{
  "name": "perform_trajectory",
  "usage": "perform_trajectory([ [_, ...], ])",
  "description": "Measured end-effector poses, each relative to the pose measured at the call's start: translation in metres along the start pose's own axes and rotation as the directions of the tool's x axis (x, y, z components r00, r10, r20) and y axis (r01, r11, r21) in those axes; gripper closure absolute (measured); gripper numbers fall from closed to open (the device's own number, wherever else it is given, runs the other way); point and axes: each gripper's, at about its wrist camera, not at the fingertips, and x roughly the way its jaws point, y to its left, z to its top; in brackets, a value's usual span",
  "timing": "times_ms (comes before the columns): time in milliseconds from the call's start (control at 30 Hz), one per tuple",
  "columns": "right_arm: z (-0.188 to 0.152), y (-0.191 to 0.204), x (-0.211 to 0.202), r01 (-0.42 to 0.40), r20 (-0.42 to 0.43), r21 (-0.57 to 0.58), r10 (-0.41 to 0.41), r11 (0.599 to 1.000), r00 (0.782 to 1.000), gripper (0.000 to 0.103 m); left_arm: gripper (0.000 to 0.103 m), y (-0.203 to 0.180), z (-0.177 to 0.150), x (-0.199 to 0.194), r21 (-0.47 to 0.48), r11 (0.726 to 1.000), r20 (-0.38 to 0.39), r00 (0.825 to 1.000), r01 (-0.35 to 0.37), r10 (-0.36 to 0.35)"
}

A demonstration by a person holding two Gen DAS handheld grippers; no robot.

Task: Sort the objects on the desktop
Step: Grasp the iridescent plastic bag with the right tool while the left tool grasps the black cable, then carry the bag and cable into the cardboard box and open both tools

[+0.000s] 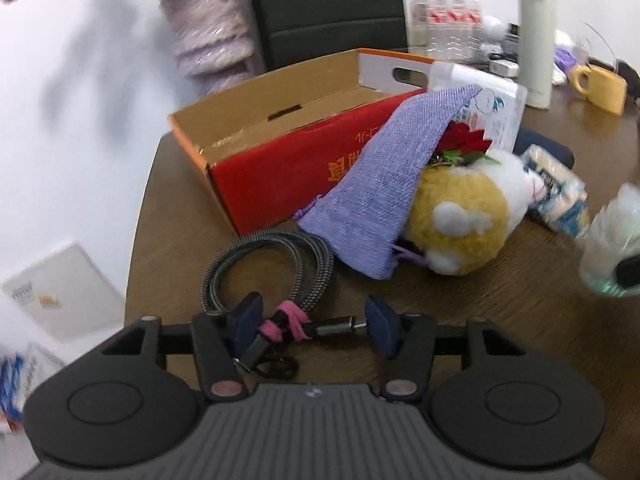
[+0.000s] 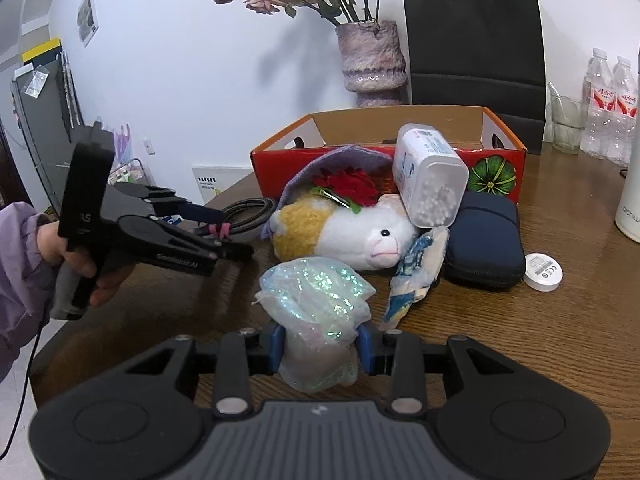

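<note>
An open red cardboard box stands on the brown table; it also shows in the right wrist view. My left gripper is open around the pink-tied end of a coiled braided cable, its pads apart from the plug; from the right wrist view it sits left of the pile. My right gripper is shut on an iridescent plastic pouch above the table. A yellow and white plush toy, a purple cloth bag, a cotton-swab jar and a tissue packet lie before the box.
A dark blue case and a white round disc lie at right. A vase of dried flowers, a black paper bag, water bottles, a glass, a white thermos and a yellow mug stand behind.
</note>
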Motion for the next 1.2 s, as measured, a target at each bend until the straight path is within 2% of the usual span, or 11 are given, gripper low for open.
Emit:
perform_trajectory([
  [167, -0.003, -0.002, 0.002, 0.007, -0.006, 0.014, -0.007, 1.000, 1.000, 0.068, 0.051, -0.026, -0.010, -0.023, -0.067, 0.998, -0.003, 1.000, 0.001, -0.001],
  [333, -0.004, 0.000, -0.001, 0.007, 0.002, 0.006, -0.007, 1.000, 1.000, 0.068, 0.056, -0.040, -0.020, -0.063, -0.190, 0.978, 0.104, 0.992, 0.088, -0.069],
  [367, -0.003, 0.000, -0.002, 0.007, 0.005, 0.004, -0.007, 1.000, 1.000, 0.068, 0.069, -0.042, -0.022, -0.069, -0.203, 0.974, 0.122, 0.990, 0.098, -0.074],
  [400, -0.003, 0.000, -0.002, 0.008, 0.007, 0.005, -0.008, 1.000, 1.000, 0.068, 0.097, -0.044, -0.023, -0.074, -0.210, 0.971, 0.137, 0.987, 0.114, -0.086],
  [633, -0.001, 0.002, -0.008, 0.013, 0.023, 0.000, -0.013, 1.000, 1.000, 0.068, 0.101, -0.044, -0.021, -0.100, -0.301, 0.945, 0.208, 0.976, 0.128, -0.066],
  [733, -0.002, 0.002, -0.012, 0.017, 0.027, -0.004, -0.017, 1.000, 0.999, 0.068, 0.076, -0.043, -0.025, -0.109, -0.255, 0.961, 0.211, 0.976, 0.107, -0.053],
  [767, -0.002, 0.001, -0.013, 0.019, 0.026, -0.002, -0.019, 1.000, 0.999, 0.068, 0.044, -0.038, -0.028, -0.106, -0.269, 0.960, 0.199, 0.980, 0.080, -0.025],
  [800, -0.003, 0.000, -0.013, 0.020, 0.025, 0.000, -0.020, 1.000, 0.999, 0.068, 0.032, -0.034, -0.029, -0.100, -0.279, 0.958, 0.180, 0.984, 0.064, -0.014],
  [1033, -0.006, 0.004, -0.003, 0.009, -0.002, 0.009, -0.009, 1.000, 1.000, 0.067, 0.065, -0.026, -0.017, -0.030, -0.323, 0.946, -0.047, 0.999, -0.035, 0.021],
  [1100, -0.006, 0.007, -0.006, 0.008, 0.004, -0.002, -0.008, 1.000, 1.000, 0.066, 0.081, -0.032, -0.016, -0.025, -0.279, 0.959, -0.043, 0.998, -0.046, 0.035],
  [1200, -0.006, 0.004, -0.009, 0.018, 0.009, 0.004, -0.018, 1.000, 1.000, 0.067, 0.085, -0.034, -0.016, -0.032, -0.300, 0.954, -0.012, 1.000, -0.007, 0.003],
])
